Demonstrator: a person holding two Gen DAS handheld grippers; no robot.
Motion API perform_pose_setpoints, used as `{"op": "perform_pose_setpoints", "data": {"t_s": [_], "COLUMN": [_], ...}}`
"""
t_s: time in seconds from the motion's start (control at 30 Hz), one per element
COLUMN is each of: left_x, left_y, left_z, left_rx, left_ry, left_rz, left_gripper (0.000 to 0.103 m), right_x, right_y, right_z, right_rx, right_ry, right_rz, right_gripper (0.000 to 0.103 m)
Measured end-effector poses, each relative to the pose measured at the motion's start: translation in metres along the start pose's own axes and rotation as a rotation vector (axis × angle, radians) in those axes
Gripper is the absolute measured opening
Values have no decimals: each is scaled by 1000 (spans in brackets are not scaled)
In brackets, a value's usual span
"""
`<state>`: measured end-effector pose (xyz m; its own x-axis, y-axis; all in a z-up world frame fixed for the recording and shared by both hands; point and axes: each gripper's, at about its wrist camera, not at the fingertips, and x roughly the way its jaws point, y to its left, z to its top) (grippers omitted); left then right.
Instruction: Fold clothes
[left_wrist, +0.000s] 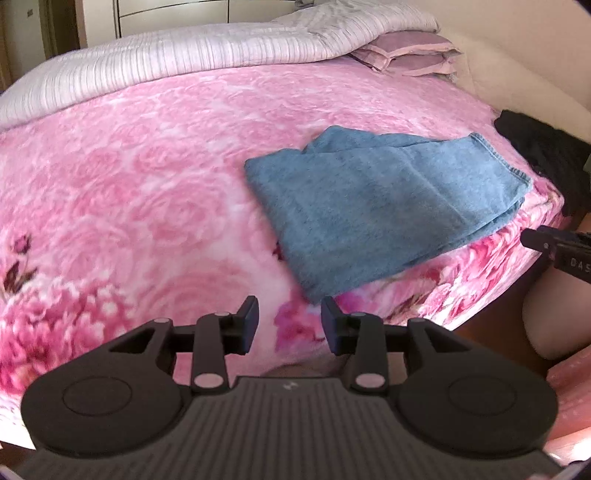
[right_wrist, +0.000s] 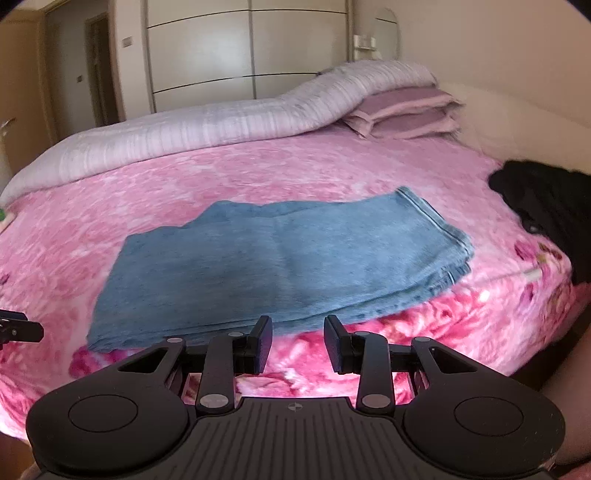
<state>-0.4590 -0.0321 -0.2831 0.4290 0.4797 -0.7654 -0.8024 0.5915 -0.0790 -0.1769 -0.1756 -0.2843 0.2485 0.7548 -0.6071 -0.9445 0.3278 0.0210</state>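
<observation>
A folded blue denim garment (left_wrist: 376, 206) (right_wrist: 280, 266) lies flat on the pink rose-patterned blanket (left_wrist: 147, 192) (right_wrist: 332, 173), near the bed's front edge. My left gripper (left_wrist: 290, 326) stands open just short of the garment's near left corner, nothing between its fingers. My right gripper (right_wrist: 298, 343) is open too, hovering at the garment's front edge, empty. The tip of the right gripper (left_wrist: 554, 247) shows at the right edge of the left wrist view. The tip of the left gripper (right_wrist: 18, 328) shows at the left edge of the right wrist view.
A dark garment (left_wrist: 546, 147) (right_wrist: 543, 199) lies heaped at the bed's right corner. A rolled pale quilt (left_wrist: 184, 62) (right_wrist: 221, 125) and purple pillows (left_wrist: 406, 51) (right_wrist: 406, 110) line the far side. A wardrobe (right_wrist: 251, 48) stands behind. The bed's edge drops off at the front right.
</observation>
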Motion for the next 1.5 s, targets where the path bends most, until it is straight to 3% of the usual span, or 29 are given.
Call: {"op": "perform_pose_setpoints", "data": {"t_s": [0.2, 0.47, 0.6, 0.77, 1.1, 1.2, 1.27, 1.5], "left_x": [-3, 9, 16, 25, 31, 31, 31, 24], "left_y": [36, 66, 66, 68, 72, 74, 77, 84], "left_z": [-12, -15, -13, -11, -5, -4, -4, 3], "left_rx": [-97, -220, -216, -219, -234, -241, -247, -276], "left_ry": [0, 28, 36, 50, 52, 52, 52, 46], "left_rz": [-83, -150, -172, -184, -176, -172, -160, -109], "left_gripper": [33, 33, 33, 33, 33, 33, 33, 32], "right_x": [6, 47, 66, 78, 107, 118, 119, 122], "right_y": [33, 97, 125, 152, 178, 182, 172, 137], "right_z": [0, -24, -43, -66, -95, -98, -87, -44], "right_rx": [-186, -545, -726, -924, -1198, -1217, -1101, -669], "right_ry": [-51, 0, 15, -25, -128, -143, -139, -119], "right_rz": [4, 67, 107, 139, 99, 112, 157, 311], "right_gripper": [35, 36, 40, 58, 60, 56, 43, 18]}}
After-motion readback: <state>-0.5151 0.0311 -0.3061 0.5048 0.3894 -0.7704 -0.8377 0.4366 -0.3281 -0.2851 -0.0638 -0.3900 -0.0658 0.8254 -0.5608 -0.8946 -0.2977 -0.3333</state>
